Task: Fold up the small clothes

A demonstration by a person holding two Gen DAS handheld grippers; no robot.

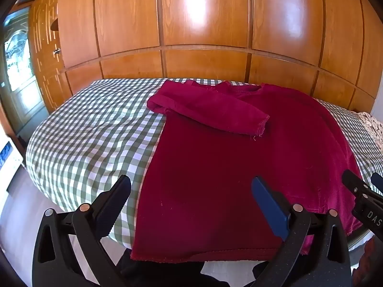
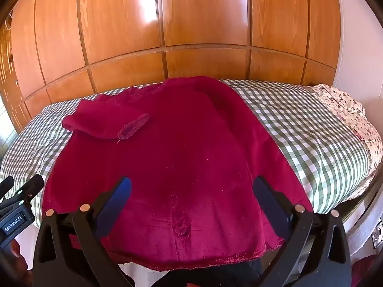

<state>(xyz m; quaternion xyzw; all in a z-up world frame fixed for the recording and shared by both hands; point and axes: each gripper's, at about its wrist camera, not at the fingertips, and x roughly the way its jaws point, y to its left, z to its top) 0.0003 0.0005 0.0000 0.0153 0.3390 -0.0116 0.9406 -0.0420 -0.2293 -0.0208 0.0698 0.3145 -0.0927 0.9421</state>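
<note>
A dark red velvet top lies spread on the checked bed, its hem hanging over the near edge. Its left sleeve is folded across the chest. In the right wrist view the same top fills the middle, with that sleeve at upper left. My left gripper hovers open above the hem's left part, nothing between its fingers. Above the hem's right part my right gripper stands open too, and shows at the right edge of the left view. The left gripper shows at the left edge.
The bed has a green-and-white checked sheet and a flowered pillow at the far right. A wooden wardrobe wall stands right behind the bed. A door with glass is at the far left.
</note>
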